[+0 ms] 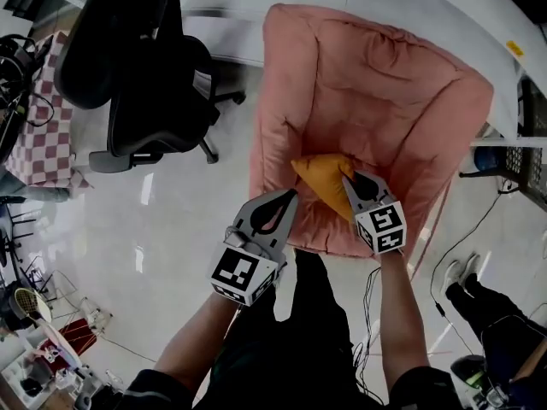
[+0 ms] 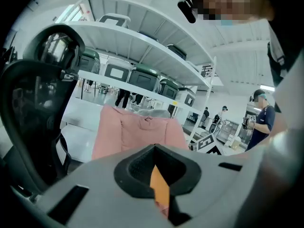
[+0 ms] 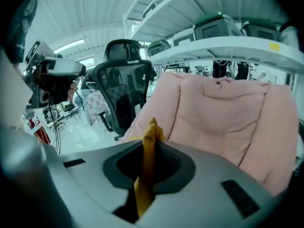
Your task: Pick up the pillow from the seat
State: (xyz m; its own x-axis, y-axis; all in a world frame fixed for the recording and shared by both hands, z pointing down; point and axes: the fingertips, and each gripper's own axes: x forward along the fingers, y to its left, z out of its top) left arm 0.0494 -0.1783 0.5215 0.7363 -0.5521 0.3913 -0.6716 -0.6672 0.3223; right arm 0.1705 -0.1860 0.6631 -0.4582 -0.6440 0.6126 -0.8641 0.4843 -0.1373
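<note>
Pillow (image 1: 323, 178) lies at the front of the pink chair (image 1: 385, 92), and I cannot tell whether it has left the cushion yet. My right claw (image 1: 350, 180) pinches one corner, with orange cloth bunched up between the jaws. My left claw (image 1: 289, 196) is closed on the opposite edge, a strip of orange showing in its slit. I judge the grasp made; lifting the pillow clear of the chair remains.

Raised cushions wall the pink padded seat (image 1: 385, 84) at back and both sides; only its front edge is open. A black office chair (image 1: 145, 75) stands near its left side, bare floor (image 1: 171, 220) between. A person's legs (image 1: 489, 304) occupy the floor to its right.
</note>
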